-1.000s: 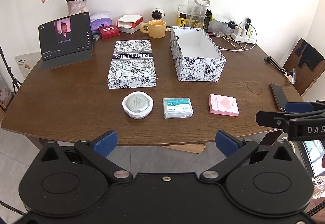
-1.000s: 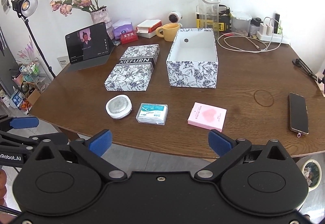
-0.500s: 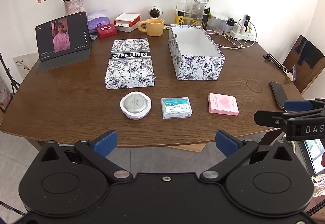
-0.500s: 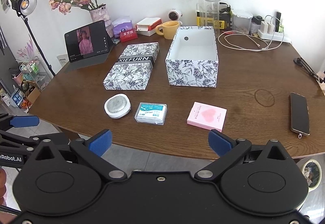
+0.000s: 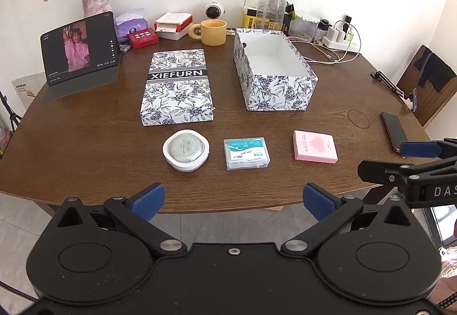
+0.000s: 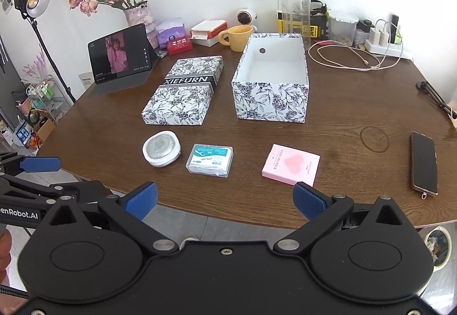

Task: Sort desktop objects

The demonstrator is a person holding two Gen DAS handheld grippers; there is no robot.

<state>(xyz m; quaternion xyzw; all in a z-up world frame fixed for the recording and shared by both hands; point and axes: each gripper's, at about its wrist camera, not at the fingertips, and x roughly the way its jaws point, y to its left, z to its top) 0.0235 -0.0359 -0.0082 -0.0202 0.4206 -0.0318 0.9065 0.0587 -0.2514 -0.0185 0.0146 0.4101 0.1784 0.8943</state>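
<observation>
Left tool (image 5: 232,198) spread wide, blue pads gripping nothing, hanging off the near edge of the brown wooden tabletop (image 5: 85,143). Right tool (image 6: 224,196) same deal: wide open, empty, parked just short of the edge.

Front row, all flat on the wood and set apart from each other:
- round white plastic container with grey top (image 5: 186,150), sitting just in front of the floral-print box lid marked XIEFURN (image 5: 177,86)
- clear rectangular plastic case of floss picks with teal label (image 5: 246,153), middle of the row
- flat pink square box with heart print (image 5: 314,146), furthest right of the three, closest to the right tool's right pad in its own view

Behind them, open floral-print cardboard box with white inside (image 5: 274,72), upright, nothing in it. Dark smartphone (image 6: 424,162) lying way off on the right.
</observation>
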